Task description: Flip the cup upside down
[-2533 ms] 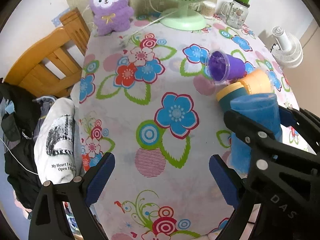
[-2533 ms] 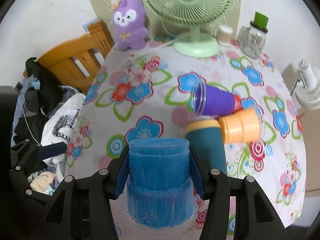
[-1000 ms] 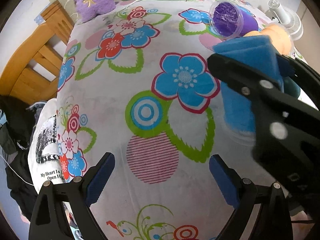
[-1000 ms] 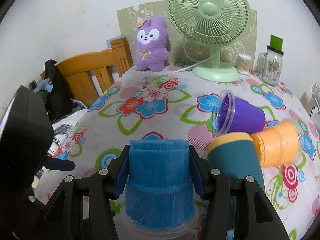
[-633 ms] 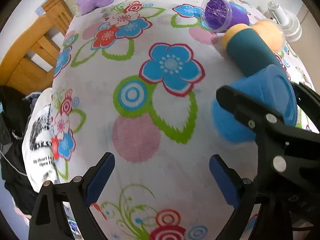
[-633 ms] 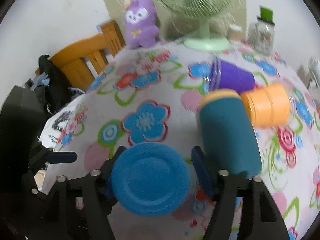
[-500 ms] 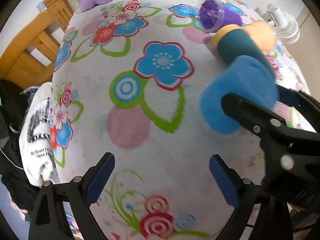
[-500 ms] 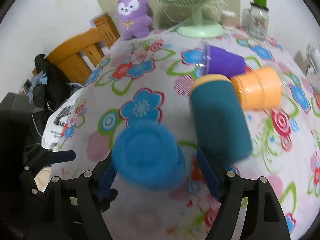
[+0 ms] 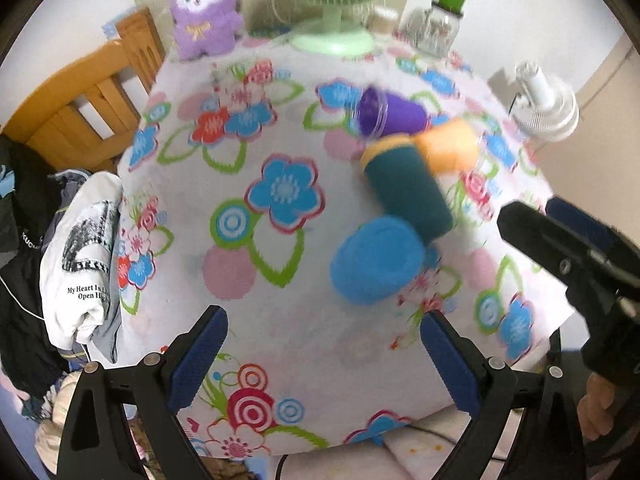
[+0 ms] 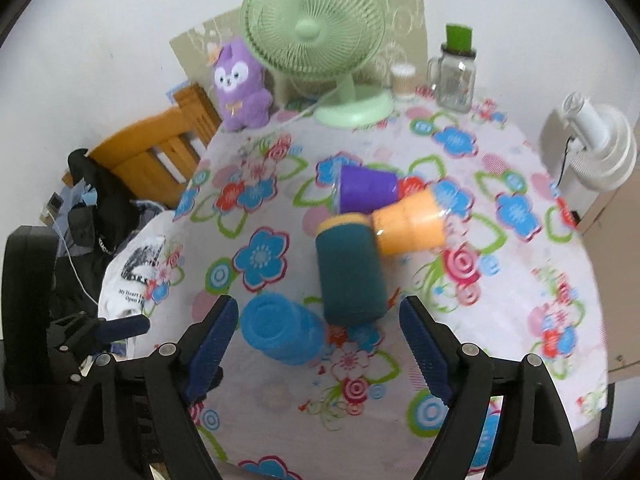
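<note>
A fuzzy blue cup [image 9: 376,264] [image 10: 282,332] stands on the flowered tablecloth [image 9: 280,312] with its flat base up. It touches a dark teal cup [image 9: 404,192] [image 10: 350,268] lying on its side. A purple cup [image 9: 390,114] [image 10: 366,190] and an orange cup [image 9: 450,150] [image 10: 412,226] also lie on their sides behind it. My right gripper [image 10: 318,340] is open and empty, above and just behind the blue cup. My left gripper [image 9: 322,354] is open and empty near the table's front edge.
A green fan [image 10: 320,36], a purple plush toy [image 10: 238,84], a glass jar with a green lid [image 10: 456,76] and a small white cup stand at the far edge. A wooden chair [image 9: 80,116] with clothes is left. A white fan [image 10: 596,136] stands right.
My right gripper turned the blue cup over, set it base-up on the cloth, opened and pulled back. The left gripper has drawn back and up.
</note>
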Motion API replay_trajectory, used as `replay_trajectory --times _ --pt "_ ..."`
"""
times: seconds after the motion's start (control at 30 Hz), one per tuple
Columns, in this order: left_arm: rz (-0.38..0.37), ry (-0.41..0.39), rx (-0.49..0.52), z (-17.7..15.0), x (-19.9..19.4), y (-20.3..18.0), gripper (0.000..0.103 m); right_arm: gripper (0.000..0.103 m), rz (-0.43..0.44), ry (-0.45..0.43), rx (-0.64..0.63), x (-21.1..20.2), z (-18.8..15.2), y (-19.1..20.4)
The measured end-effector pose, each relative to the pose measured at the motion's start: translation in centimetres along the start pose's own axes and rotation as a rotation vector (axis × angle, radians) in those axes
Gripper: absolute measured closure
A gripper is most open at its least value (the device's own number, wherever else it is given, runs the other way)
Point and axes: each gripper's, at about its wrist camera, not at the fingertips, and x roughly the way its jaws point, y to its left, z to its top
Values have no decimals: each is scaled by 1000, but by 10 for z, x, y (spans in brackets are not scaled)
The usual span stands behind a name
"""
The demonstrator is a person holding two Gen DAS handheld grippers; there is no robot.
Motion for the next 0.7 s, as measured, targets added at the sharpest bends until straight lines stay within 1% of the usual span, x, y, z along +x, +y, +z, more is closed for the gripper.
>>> replay_trajectory --times 0.1,0.13,0.23,0.33,0.47,0.7 --pt "31 -50 -13 4 -15 -7 4 17 -32 -47 -10 -17 6 -5" --pt "26 -57 -26 5 -19 -9 4 14 -39 -56 -16 -22 8 -7" --pt "22 -96 -114 6 -32 -9 4 12 -58 -74 -32 -34 13 -13" --pt "12 -125 -171 8 -42 -10 4 11 -85 -89 -34 -46 15 -22" --pt "23 -151 -177 9 -49 -19 4 10 -100 -82 -5 -54 15 -38" --pt "38 -188 -177 5 -58 -33 0 10 -130 -60 20 -62 9 -55"
